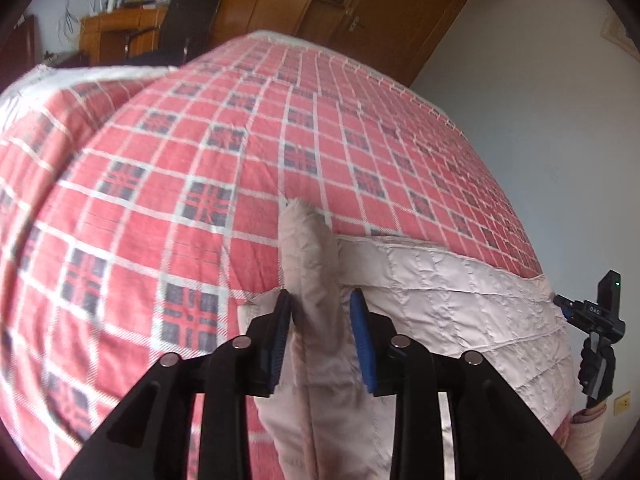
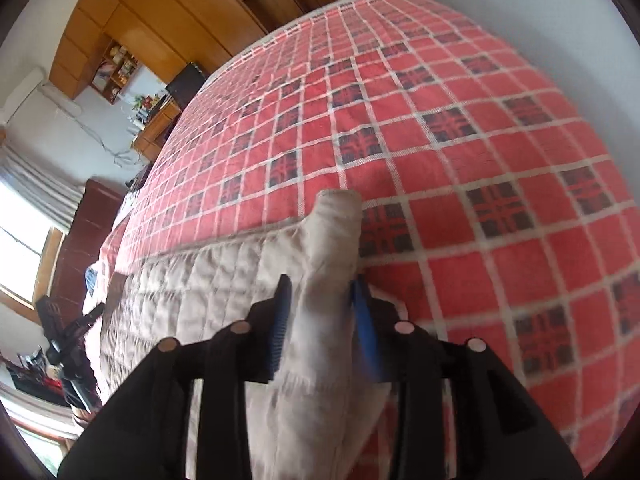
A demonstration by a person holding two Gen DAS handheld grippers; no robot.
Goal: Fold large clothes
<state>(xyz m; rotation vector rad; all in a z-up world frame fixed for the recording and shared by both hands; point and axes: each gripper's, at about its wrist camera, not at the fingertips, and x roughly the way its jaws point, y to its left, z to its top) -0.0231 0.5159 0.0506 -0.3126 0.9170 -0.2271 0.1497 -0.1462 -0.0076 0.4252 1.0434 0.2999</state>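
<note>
On the bed, near edge: a pale quilted garment (image 1: 460,312) lies spread flat on the red plaid bedspread (image 1: 200,168), its stitched square panels facing up.
Garment, colour and make: off-white to light beige, padded, with a smooth band along its far hem.
Garment, held parts: two bunched folds of the fabric rise between the gripper fingers, one in each wrist view, each standing up as a rounded ridge above the spread portion.
Left gripper (image 1: 322,320): clamped on a raised fold at the garment's left end; blue pads (image 1: 362,344) press the cloth from both sides.
Right gripper (image 2: 322,312): clamped on a raised fold at the garment's right end (image 2: 332,248); it also shows at the far right of the left wrist view, held in a dark-gloved hand (image 1: 596,372) with a pink sleeve cuff below.
Bedspread: red checks with white lines and dark blue crossed squares, covering the whole bed.
Surroundings: wooden wardrobe (image 1: 360,0) beyond the bed, a desk (image 1: 120,32) with a dark chair (image 1: 188,20), white wall (image 1: 540,100), a bright window (image 2: 24,248) with a curtain.
</note>
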